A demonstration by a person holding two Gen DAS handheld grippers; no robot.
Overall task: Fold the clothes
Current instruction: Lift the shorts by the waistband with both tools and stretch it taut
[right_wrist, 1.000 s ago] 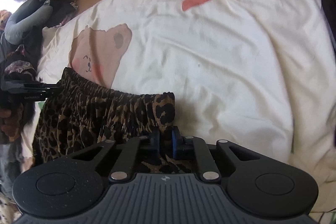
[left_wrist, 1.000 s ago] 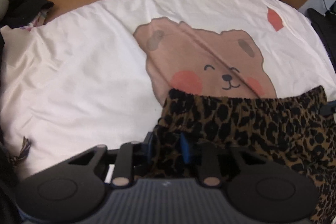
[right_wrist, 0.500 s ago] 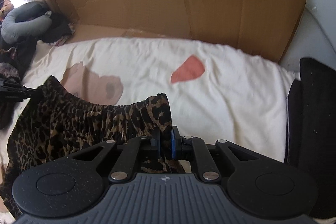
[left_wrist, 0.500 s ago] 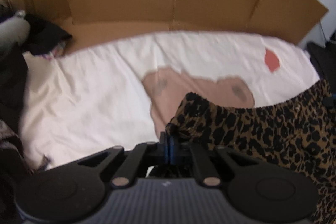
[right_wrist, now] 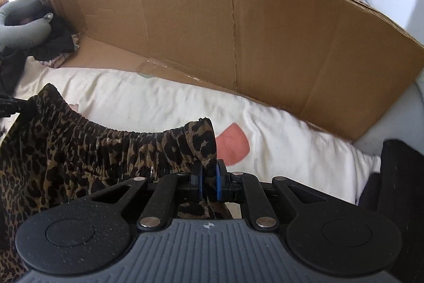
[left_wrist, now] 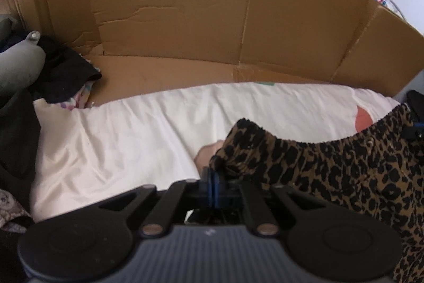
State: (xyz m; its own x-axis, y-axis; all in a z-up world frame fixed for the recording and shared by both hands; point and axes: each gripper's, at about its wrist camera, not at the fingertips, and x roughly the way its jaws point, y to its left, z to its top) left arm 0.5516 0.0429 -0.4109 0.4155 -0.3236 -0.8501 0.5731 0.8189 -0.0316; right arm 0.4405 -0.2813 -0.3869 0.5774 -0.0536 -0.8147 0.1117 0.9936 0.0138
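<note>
- the leopard-print garment is hanging stretched between both tongs, its gathered elastic waistband sagging in a curve above the white bedsheet.
- the left tongs are pinching one waistband corner tight.
- the right tongs are clamping the other corner.
- a cardboard wall is standing behind.

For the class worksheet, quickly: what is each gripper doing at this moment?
Left gripper: closed on one corner of the leopard-print garment's waistband.
Right gripper: closed on the other waistband corner.
</note>
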